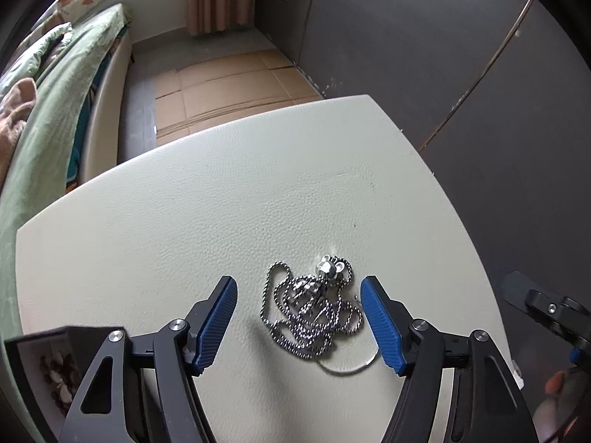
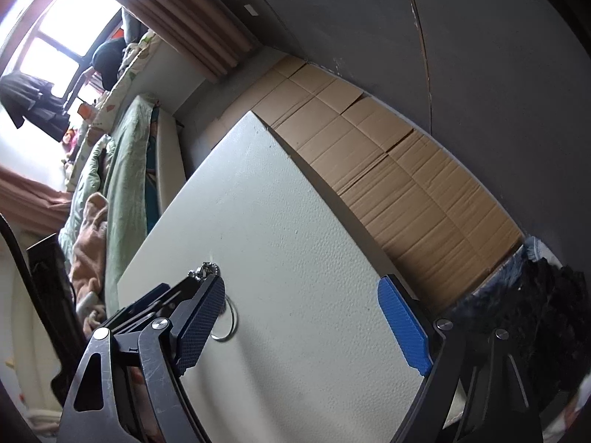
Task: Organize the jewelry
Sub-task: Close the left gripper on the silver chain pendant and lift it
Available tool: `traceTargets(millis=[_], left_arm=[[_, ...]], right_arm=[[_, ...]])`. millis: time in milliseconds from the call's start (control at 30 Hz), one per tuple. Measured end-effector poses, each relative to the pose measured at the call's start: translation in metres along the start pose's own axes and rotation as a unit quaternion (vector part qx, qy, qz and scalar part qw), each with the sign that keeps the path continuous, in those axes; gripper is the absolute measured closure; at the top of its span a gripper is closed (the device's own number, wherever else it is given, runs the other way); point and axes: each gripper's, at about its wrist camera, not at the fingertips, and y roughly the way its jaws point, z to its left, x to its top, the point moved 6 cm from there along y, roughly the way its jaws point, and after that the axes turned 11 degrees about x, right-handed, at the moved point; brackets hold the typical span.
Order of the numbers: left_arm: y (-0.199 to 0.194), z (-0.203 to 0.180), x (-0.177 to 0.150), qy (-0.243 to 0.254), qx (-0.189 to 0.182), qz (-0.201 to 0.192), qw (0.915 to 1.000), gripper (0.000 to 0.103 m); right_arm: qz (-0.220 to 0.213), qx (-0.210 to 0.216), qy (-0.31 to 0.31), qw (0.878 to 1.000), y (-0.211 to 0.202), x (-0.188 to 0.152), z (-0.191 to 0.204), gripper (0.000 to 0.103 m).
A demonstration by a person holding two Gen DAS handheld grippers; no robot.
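Straddling a tangled silver chain necklace on the cream worktop, the left claw stands released, pads either side for a scooping pinch. The right claw, likewise released, waits aside; a dark box, perhaps holding beads, sits nearby.

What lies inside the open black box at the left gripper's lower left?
Inside the black box, small reddish-brown and pale beads lie on a light lining. The left gripper, open around the chain necklace, hides the rest.

Black tool, ribbed blue pads
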Motion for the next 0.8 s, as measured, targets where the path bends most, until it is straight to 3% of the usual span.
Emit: traceTargets(millis=[367,500,800], left_arm=[[0.008,-0.01,-0.001,0.024,0.041,-0.015,0.9987,0.05],[0.005,-0.003,-0.003,0.017,0.043,-0.021,0.9987,0.085],[-0.004,0.006,-0.009,0.012,0.025,-0.022,0.9994,0.088]], right_arm=[[0.012,0.0,0.004,1.0,0.007,-0.001,-0.001,0.017],[0.015,-0.002,0.003,1.0,0.008,-0.001,-0.001,0.017],[0.025,-0.007,-0.009,1.0,0.013,-0.005,0.005,0.017]])
